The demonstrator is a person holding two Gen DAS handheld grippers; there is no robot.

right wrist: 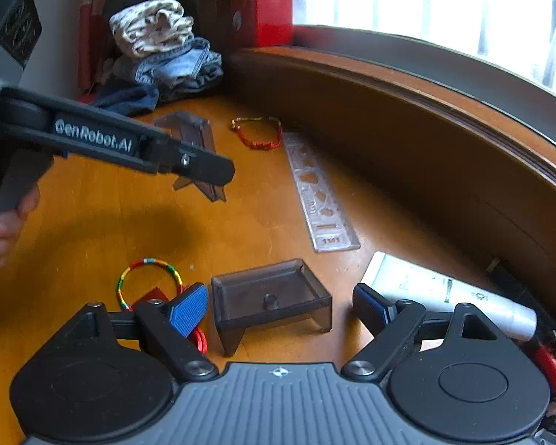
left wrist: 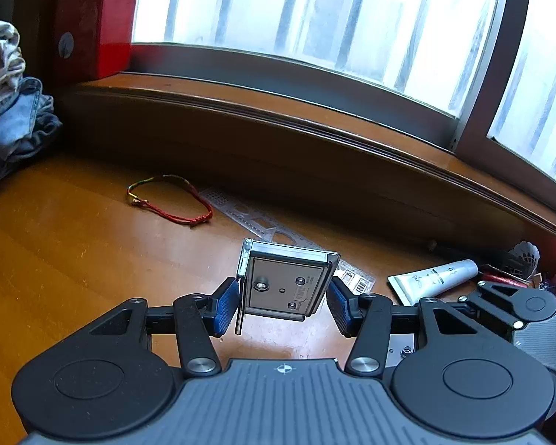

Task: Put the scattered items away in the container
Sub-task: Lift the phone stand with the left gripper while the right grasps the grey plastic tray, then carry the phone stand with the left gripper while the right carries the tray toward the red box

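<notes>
A small smoky clear plastic box (left wrist: pixel 287 283), square and flat with a grey metal-looking base plate showing three round fittings, is held above the wooden table (left wrist: pixel 74 259) between the blue ribbed pads of the left gripper (left wrist: pixel 283 302); its fingers are closed narrowly onto the box's two sides. In the right wrist view the same box (right wrist: pixel 194 141) is seen partly hidden behind the left gripper's black arm. A second smoky plastic piece, an open shallow tray (right wrist: pixel 274 298) with a small peg in its floor, rests on the table between the widely spread fingers of the right gripper (right wrist: pixel 280 307), neither pad touching it. Just left of the tray, a ring wound in red, yellow and green thread (right wrist: pixel 150 278) lies partly under the right gripper's left finger. Beyond the tray, a clear plastic stencil ruler (right wrist: pixel 317 196) with cut-out shapes lies flat, and a red braided cord bracelet (right wrist: pixel 257 131) lies at its far end. To the right of the tray, a white squeeze tube (right wrist: pixel 444 291) lies on its side. Far behind the tray, folded denim and patterned cloth (right wrist: pixel 166 52) are piled beside one red box (right wrist: pixel 263 3) on the wooden window sill (right wrist: pixel 407 85). Part of a hand (right wrist: pixel 0 230) is seen at the left edge.
</notes>
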